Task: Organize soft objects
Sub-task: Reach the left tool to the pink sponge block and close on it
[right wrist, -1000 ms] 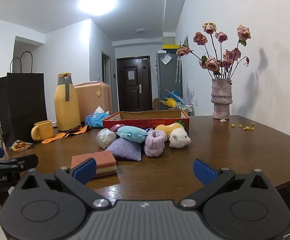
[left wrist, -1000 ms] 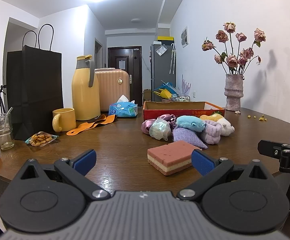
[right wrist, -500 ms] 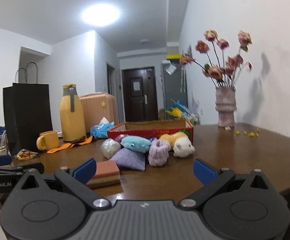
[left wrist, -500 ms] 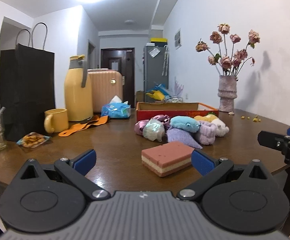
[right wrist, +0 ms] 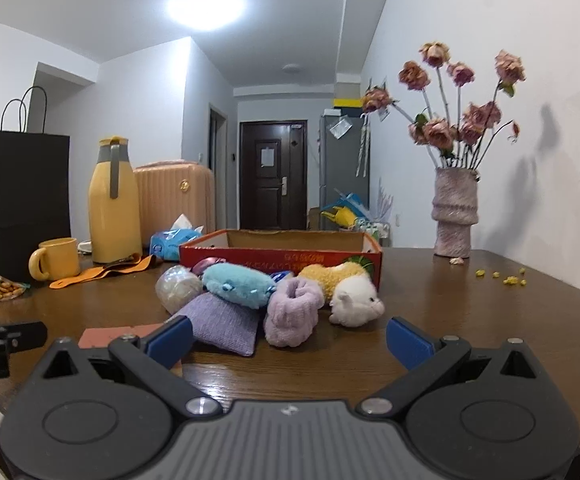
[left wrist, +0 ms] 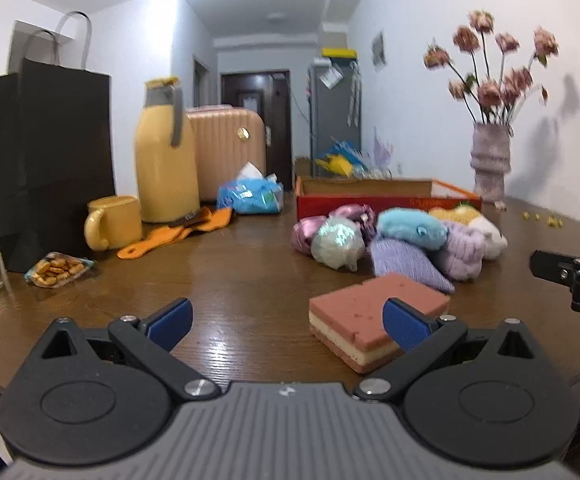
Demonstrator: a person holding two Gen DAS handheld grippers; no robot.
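My left gripper (left wrist: 286, 318): jaws apart, empty, sponge (left wrist: 374, 316) lower right. My right gripper (right wrist: 288, 340): jaws apart, empty; plush toys (right wrist: 274, 292) centre, tabletop (right wrist: 490, 320).

White walls (right wrist: 490, 20) and a white ceiling (right wrist: 290, 12) enclose the room, lit by a round ceiling lamp (right wrist: 205, 1) that glares brightly. A narrow hallway runs back to a dark wooden door (right wrist: 273, 174). Beside the door, on the right, stands a grey cabinet (right wrist: 344, 164) with a yellow box (right wrist: 347, 102) on top. In front spreads a brown wooden table (right wrist: 490, 332) with a glossy grain. A small framed picture (left wrist: 379, 43) hangs on the right wall.
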